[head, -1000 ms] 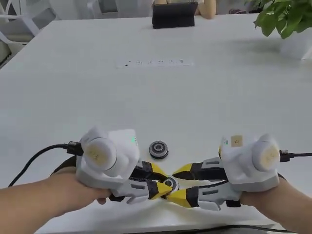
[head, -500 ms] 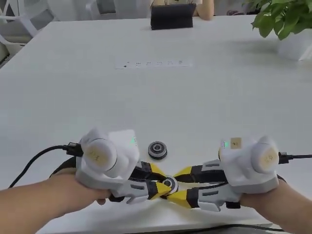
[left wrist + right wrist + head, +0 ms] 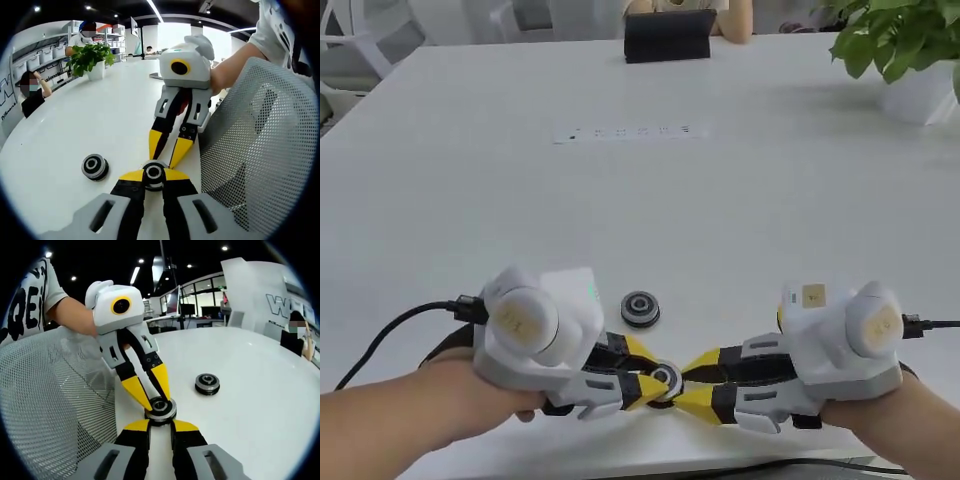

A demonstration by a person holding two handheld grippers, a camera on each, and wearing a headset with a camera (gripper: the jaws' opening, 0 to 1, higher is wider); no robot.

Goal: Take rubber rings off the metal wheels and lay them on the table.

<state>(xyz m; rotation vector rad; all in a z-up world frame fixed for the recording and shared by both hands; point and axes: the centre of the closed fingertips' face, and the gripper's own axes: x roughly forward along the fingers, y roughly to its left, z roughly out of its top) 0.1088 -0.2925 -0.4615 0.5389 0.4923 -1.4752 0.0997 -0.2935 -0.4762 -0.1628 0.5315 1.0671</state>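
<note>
A small metal wheel with a black rubber ring [image 3: 665,378] is held just above the white table [image 3: 620,210] near its front edge. My left gripper [image 3: 650,384] and right gripper [image 3: 682,386] meet tip to tip on it, yellow fingers closed against its rim from opposite sides. In the left gripper view the wheel [image 3: 153,172] sits between my own jaws, and the right gripper [image 3: 167,150] reaches in from above. The right gripper view shows the wheel [image 3: 161,409] at my jaw tips, with the left gripper [image 3: 152,390] opposite. A second ringed wheel [image 3: 640,308] lies flat on the table just behind.
A potted plant [image 3: 910,50] stands at the far right and a black case [image 3: 667,38] at the far edge, with a person behind it. A flush socket strip [image 3: 625,132] lies mid-table. A mesh chair back [image 3: 260,150] is close behind the grippers.
The head camera has tilted a little. The right gripper has drawn slightly right and down. Both grippers stay closed on the wheel, and the second wheel has not moved.
</note>
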